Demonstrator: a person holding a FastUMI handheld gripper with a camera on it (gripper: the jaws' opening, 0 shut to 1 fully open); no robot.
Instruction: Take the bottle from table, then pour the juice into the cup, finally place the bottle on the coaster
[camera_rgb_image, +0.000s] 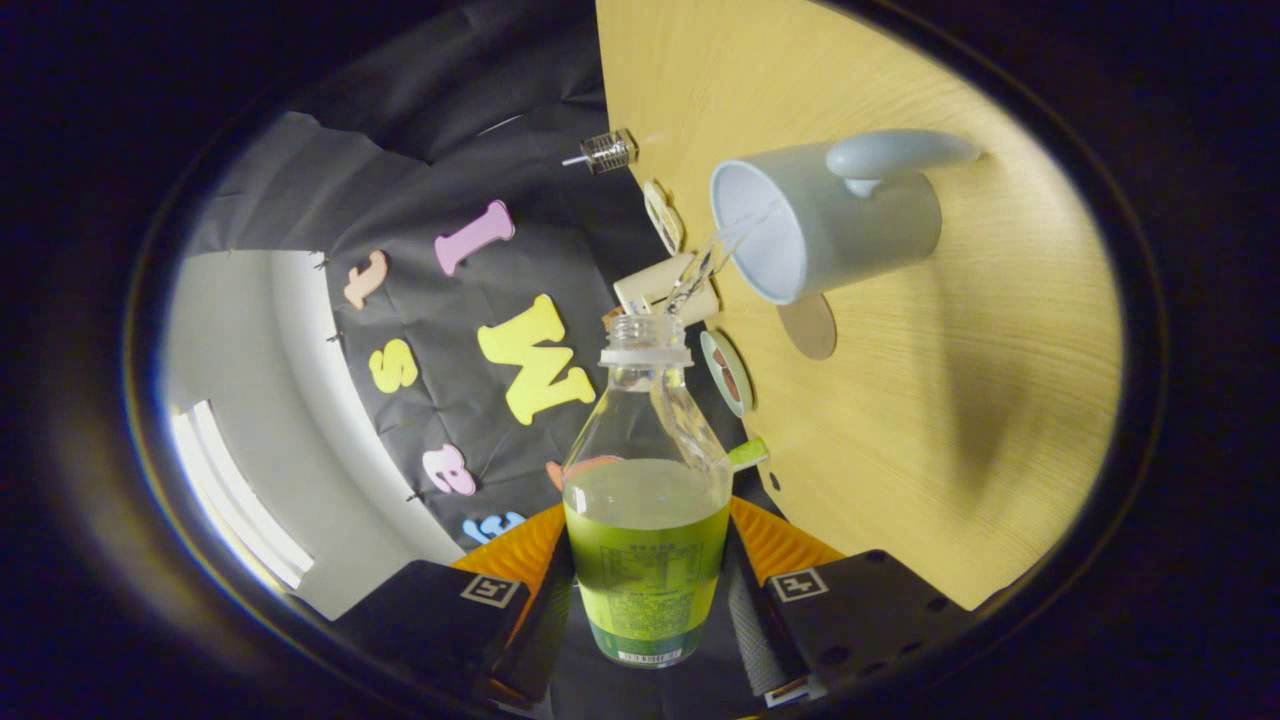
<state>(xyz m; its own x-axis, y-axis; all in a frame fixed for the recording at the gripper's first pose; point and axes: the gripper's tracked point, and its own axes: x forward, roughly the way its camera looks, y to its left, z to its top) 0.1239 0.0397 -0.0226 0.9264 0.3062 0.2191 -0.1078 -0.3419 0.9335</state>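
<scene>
The gripper (648, 600) holds the bottle (646, 490) between its two fingers (540, 620), which press on the lower labelled part from both sides, so the jaws stand at a narrow width set by the bottle's body. The bottle is clear plastic with a wide round body that narrows through sloping shoulders to a short neck with a pale collar ring and an open threaded mouth; no cap is on it. A green-yellow label wraps the lower part, with small print too fine to make out, and the juice (645, 500) inside looks pale greenish and reaches about to the shoulder, its surface slanted against the bottle's axis. The whole view is rolled on its side, so the table (900, 420), a light wood-grain surface, stands like a wall to one side of the bottle. From the bottle's mouth a thin clear stream (712, 258) runs toward the cup (825, 225), a pale grey-blue mug with a curved handle, standing on the table beyond the fingers; the stream meets its open rim. Just beside the cup, on the table, lies a round brownish coaster (810, 326), partly covered by the cup's edge in this view. Near the table's edge sit a few small items: a round patterned disc (727, 372), a cream-coloured block (665, 285), and farther off a small clear jar-like thing (607, 152), too small to tell apart further.
</scene>
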